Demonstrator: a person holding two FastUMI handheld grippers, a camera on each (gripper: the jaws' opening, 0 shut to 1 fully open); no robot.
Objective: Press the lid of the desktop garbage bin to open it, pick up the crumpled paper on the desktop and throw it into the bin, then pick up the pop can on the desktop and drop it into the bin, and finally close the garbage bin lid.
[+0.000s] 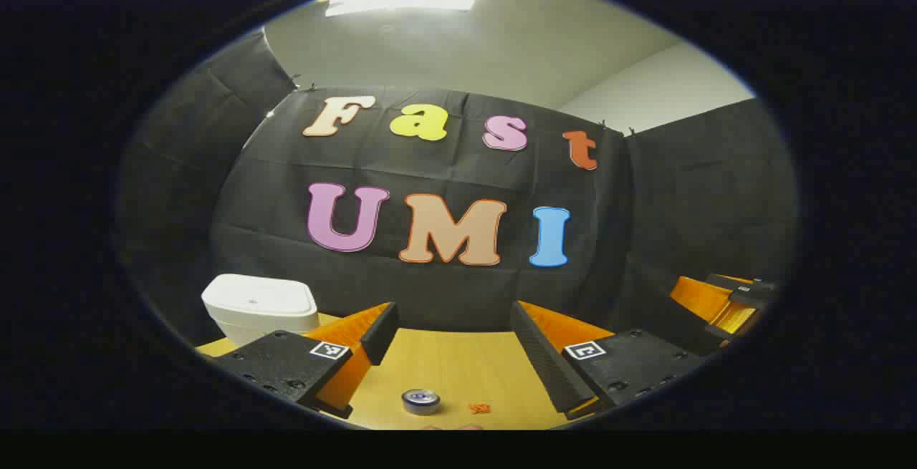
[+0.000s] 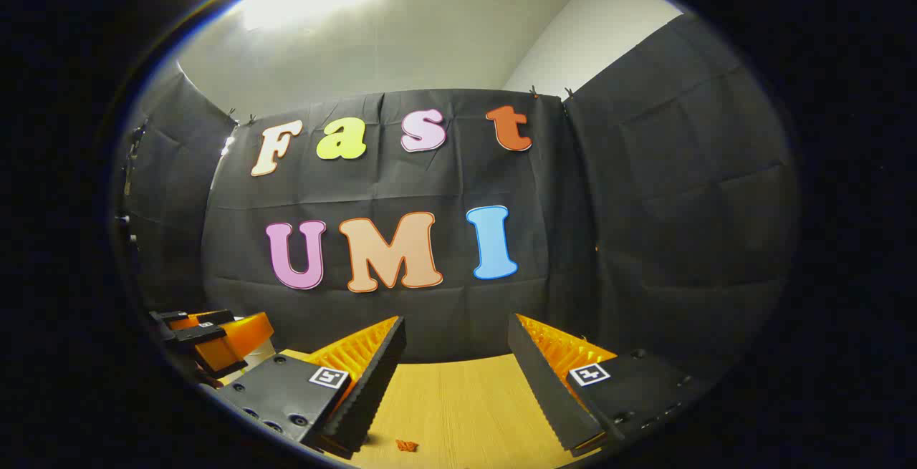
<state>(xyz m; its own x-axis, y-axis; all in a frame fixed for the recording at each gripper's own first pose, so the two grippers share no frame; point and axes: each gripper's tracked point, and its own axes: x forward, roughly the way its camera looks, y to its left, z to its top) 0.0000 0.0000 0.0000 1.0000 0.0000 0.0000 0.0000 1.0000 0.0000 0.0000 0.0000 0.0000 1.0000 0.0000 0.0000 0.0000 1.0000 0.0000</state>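
White desktop garbage bin [image 1: 259, 306], one, lid shut, at the wooden desktop's [image 1: 458, 369] far left by the booth wall. One pop can [image 1: 420, 401] upright, near, beside one orange crumpled paper [image 1: 479, 407]; bare wood between. Left gripper [image 1: 455, 329] spread, holding nothing. Right gripper [image 2: 457, 344] likewise, paper scrap [image 2: 406, 445] below.

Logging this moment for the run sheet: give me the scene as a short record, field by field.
bin: white garbage bin on the table, far left in the left gripper view, lid closed
pop can: pop can upright on the wooden table, between the fingers' line of sight
crumpled paper: small orange scrap right of the can, apart from it
left gripper: left gripper open, holding nothing
right gripper: right gripper open, holding nothing
task stage: nothing picked up yet
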